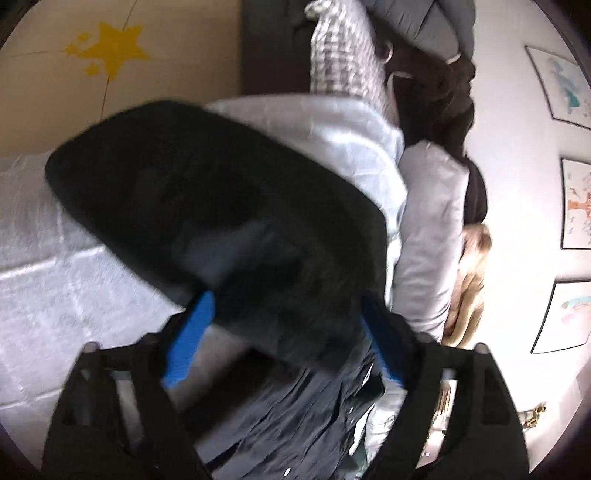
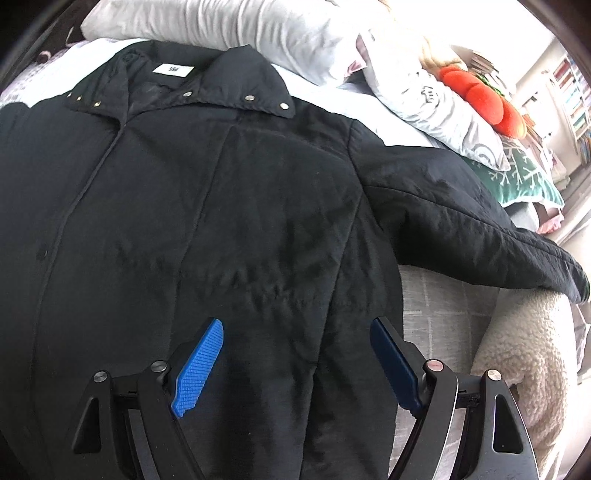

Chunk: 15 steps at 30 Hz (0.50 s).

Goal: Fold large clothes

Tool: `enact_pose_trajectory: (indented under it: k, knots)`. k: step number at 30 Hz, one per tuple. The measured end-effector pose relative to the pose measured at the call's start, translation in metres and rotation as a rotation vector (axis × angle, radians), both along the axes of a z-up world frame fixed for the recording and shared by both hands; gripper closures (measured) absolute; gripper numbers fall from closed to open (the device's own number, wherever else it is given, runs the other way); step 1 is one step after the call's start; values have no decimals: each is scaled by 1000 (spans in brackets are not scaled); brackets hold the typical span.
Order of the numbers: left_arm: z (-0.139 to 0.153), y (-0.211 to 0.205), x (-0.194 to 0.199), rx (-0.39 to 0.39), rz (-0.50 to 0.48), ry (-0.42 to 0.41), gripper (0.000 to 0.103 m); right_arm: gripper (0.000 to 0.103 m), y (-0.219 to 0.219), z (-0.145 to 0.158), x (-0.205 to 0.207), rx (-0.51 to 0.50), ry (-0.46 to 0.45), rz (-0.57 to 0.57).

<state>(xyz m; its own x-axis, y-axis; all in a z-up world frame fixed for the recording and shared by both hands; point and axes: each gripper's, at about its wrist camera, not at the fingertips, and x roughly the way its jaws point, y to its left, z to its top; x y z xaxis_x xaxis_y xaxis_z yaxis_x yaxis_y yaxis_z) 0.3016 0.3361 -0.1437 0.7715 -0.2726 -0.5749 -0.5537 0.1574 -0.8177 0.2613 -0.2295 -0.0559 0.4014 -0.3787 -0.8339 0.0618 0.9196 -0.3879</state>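
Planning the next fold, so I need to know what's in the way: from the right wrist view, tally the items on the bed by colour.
Black: 1, the jacket
White or pale grey: 2, pillows
Orange-red: 1, plush cushion
Green: 1, snowflake cushion
Total: 5

A black jacket [image 2: 221, 192] is lying front-up and spread across the bed [image 2: 439, 314], its collar at the far end near a white pillow [image 2: 258, 26], its sleeve stretching right, while the right gripper [image 2: 295, 325] is hovering wide-jawed over its near part.
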Motion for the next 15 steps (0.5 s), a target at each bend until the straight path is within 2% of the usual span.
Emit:
enact_pose_trajectory:
  k: [2,6,8,9,10,11,12,13,15]
  knots:
    - [-3,1,8,-8,8,13,14,19,2,-3,0,-9,8,12]
    - [-26,9,12,-80,66,53,15,19,6,-7,3,-18,22,23]
    - [-30,15,14,-90,101,61,37,19,7,-9,3,-19,25,26]
    - [-29,19,15,-78,107,47,74,19,8,-9,3,-20,24,28]
    - [-25,25,19,-46,89,28,95,19,8,-8,2,-21,22,30]
    - [-17,31,21,27,71,25,96,19,9,-8,2,-24,20,35]
    - [-2,38,21,146,81,15,96,19,8,-8,2,-25,19,38]
    - [19,42,21,316,91,7,97,19,8,-9,1,-27,20,39]
    - [45,44,21,565,97,8,99,19,6,-9,1,-31,25,34]
